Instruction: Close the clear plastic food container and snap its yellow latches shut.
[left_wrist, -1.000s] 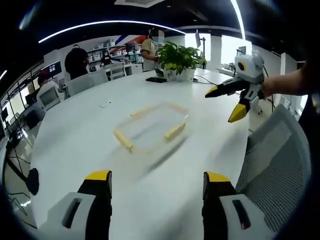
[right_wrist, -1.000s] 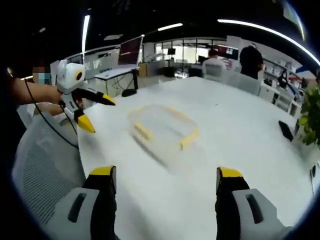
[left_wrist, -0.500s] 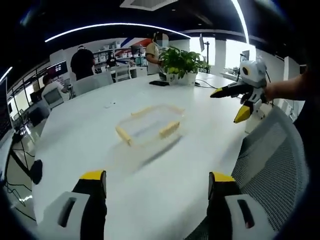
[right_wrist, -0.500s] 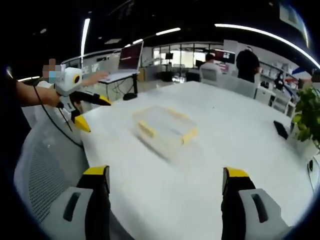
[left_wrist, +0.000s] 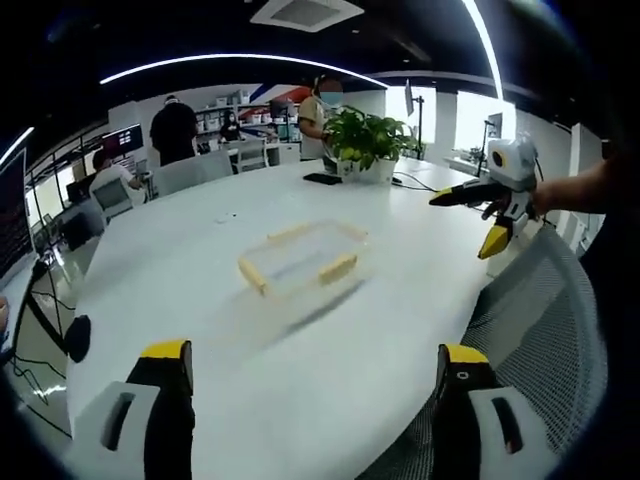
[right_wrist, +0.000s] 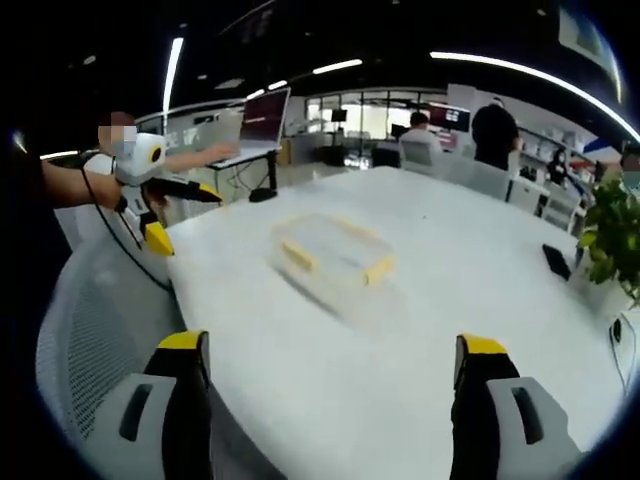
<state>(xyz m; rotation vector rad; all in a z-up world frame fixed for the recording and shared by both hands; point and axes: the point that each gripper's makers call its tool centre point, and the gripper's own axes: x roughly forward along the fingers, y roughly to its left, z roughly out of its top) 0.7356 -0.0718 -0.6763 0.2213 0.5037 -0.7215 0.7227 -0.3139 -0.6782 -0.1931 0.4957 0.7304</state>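
Bare tabletop lies open on every side of the container, so it can be approached freely. A mesh chair back stands at the near edge; a potted plant and phone sit well beyond.

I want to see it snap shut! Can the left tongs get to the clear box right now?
Probably yes. The left tongs are open, and only bare white table lies between them and the clear box.

Open office: white table, mesh chair, ceiling light strips.
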